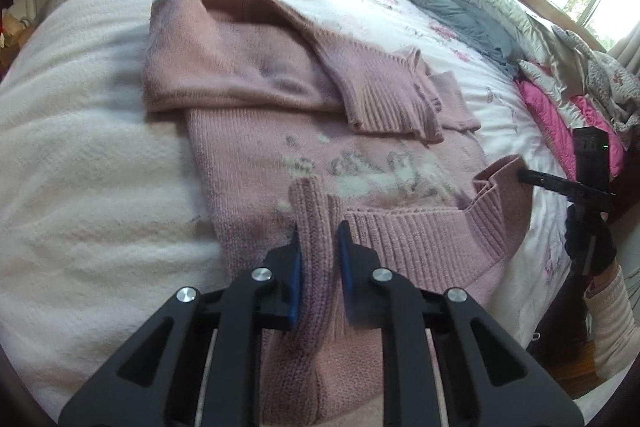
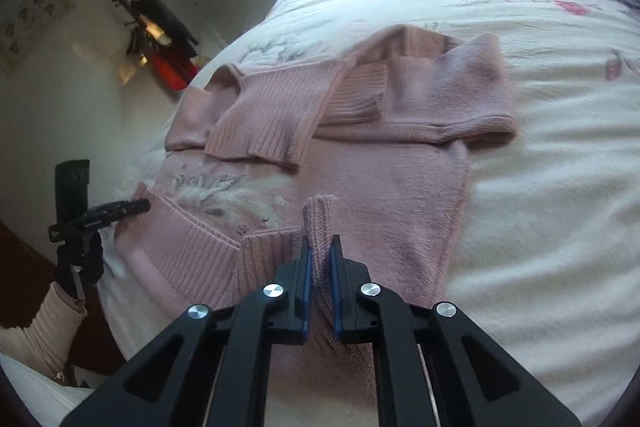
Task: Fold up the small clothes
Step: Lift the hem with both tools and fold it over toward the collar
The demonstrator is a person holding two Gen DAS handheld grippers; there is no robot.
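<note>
A pink knit sweater lies flat on the bed, both sleeves folded across its chest. A white and grey pattern shows on its middle. My left gripper is shut on a pinched-up ridge of the ribbed hem and lifts it a little. In the right wrist view my right gripper is likewise shut on a raised fold of the hem. Each gripper also shows in the other's view, at the far hem corner: the right gripper and the left gripper.
The bed has a white fleecy cover with pink flowers. Grey bedding, a pink quilt and pillows are piled at its head. A gloved hand with a cream sleeve holds the left gripper. A coat stand is by the wall.
</note>
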